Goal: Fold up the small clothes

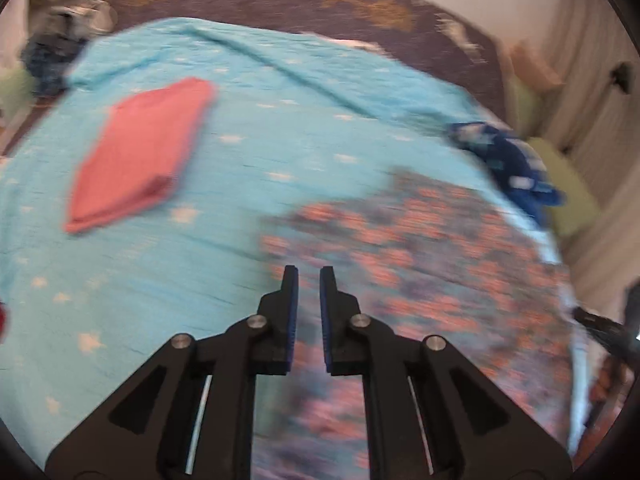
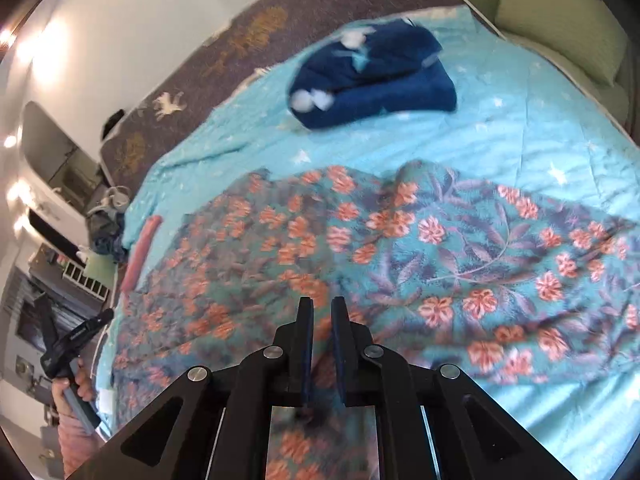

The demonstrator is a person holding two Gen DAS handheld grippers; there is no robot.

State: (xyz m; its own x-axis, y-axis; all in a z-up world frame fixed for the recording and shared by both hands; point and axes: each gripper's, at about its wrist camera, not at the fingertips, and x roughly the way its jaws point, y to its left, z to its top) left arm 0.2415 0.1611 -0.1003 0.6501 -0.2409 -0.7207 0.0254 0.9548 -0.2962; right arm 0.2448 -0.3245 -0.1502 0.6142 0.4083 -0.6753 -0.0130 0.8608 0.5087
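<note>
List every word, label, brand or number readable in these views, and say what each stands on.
None can be read.
Small pale marking on the left tongs' handle in the right wrist view: too small and blurred.
The floral garment, pink folded cloth and blue garment carry no text.

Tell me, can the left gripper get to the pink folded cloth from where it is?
Probably yes. The left gripper is open and holds nothing, and only bare blue bedspread lies between it and the pink folded cloth.
</note>
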